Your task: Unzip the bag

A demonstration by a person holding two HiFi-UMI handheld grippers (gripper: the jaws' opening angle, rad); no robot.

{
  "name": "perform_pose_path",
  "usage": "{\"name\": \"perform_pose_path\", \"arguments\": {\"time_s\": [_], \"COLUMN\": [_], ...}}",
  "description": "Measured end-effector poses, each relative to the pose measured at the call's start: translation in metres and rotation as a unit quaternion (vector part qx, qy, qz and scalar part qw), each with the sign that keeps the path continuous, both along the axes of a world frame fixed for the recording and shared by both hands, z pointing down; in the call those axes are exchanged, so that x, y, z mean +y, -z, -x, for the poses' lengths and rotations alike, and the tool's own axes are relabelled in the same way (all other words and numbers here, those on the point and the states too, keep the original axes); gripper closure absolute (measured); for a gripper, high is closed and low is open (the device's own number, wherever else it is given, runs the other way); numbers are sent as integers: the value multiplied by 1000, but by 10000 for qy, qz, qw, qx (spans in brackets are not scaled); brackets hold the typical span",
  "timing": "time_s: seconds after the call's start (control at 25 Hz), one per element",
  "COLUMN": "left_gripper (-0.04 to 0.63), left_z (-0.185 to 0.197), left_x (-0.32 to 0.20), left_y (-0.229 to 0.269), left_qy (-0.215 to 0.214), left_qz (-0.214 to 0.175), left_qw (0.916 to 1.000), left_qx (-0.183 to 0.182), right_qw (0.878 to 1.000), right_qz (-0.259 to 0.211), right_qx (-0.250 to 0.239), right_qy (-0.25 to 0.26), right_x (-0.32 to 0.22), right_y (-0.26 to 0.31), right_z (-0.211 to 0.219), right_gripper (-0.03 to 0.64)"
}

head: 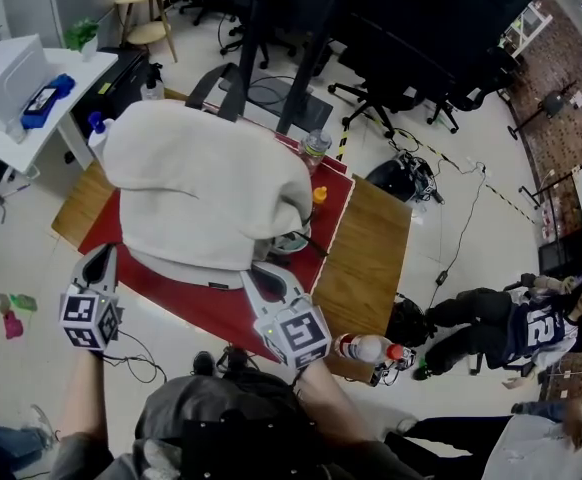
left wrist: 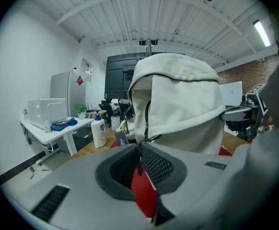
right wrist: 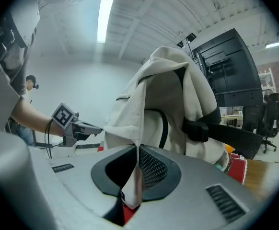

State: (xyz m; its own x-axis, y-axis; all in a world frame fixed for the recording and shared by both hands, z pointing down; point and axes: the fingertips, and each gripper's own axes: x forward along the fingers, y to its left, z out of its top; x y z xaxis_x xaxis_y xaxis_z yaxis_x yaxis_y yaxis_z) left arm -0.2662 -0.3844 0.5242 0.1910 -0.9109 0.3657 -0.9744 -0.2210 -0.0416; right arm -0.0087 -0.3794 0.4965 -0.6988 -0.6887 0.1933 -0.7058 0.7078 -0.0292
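The bag (head: 206,183) stands slumped on a red mat (head: 181,303) on the surface (head: 371,238), right ahead of both sets of jaws.

The left gripper (left wrist: 140,153) has its jaws closed to a thin gap on a narrow dark tab (left wrist: 140,163). This looks like the pull of the zip (left wrist: 146,119), whose dark line climbs the bag straight above the jaws.

The right gripper (right wrist: 137,169) has its jaws pressed together on a fold (right wrist: 132,178) of the cream cloth, which hangs down through them.

The split seems deliberate. The right gripper pins the soft cloth taut so the bag will not drag or bunch, and the left is then free to draw the tab along the track. The zip does not appear to have opened much yet.

A black strap (right wrist: 235,135) crosses the bag to the right of the right jaws and could snag if the bag turns. A pump bottle (left wrist: 98,132) stands beyond and to the left of the left jaws, and a red-capped bottle (head: 369,348) lies beside the right gripper. Neither blocks the zip's line.
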Motion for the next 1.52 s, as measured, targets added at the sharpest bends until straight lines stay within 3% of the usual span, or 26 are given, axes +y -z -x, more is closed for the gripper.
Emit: {"name": "perform_pose_path", "arguments": {"time_s": [0.16,0.4,0.44,0.48,0.56,0.72,0.96,1.16,1.28,1.52], "left_gripper": [543,523,493,423,373,325,324,325,356,404], "left_z": [-10,-26,-30,-34,-42,-46,-55,-90,-107,-138], "left_x": [7,12,12,12,14,19,39,55,58,63], "left_y": [-2,-4,-3,-4,-4,-3,22,60,83,122], "left_qy": [94,318,273,201,64,27,-47,-516,-675,-1182], "left_qz": [-87,-169,-183,-168,-104,-67,-232,-596,-828,-1355], "left_qw": [9996,9993,9995,9996,9999,9999,9988,9945,9918,9818], "left_qx": [-233,24,38,71,114,141,432,694,706,621], "right_qw": [9999,9984,9984,9985,9986,9986,9988,9976,9957,9945], "right_qz": [8,179,236,295,383,392,142,-434,-697,-874], "right_qx": [-65,-387,-407,-395,-331,-291,-198,-77,-203,-203], "right_qy": [-98,-358,-317,-257,-151,-194,-432,-530,-570,-540], "right_x": [3,7,8,10,15,21,26,31,37,44], "right_y": [0,2,0,-2,-7,-9,7,37,61,87], "right_z": [-4,-1,0,2,4,-1,-29,-42,-41,-34], "right_gripper": [583,563,535,494,407,392,385,399,460,469]}}
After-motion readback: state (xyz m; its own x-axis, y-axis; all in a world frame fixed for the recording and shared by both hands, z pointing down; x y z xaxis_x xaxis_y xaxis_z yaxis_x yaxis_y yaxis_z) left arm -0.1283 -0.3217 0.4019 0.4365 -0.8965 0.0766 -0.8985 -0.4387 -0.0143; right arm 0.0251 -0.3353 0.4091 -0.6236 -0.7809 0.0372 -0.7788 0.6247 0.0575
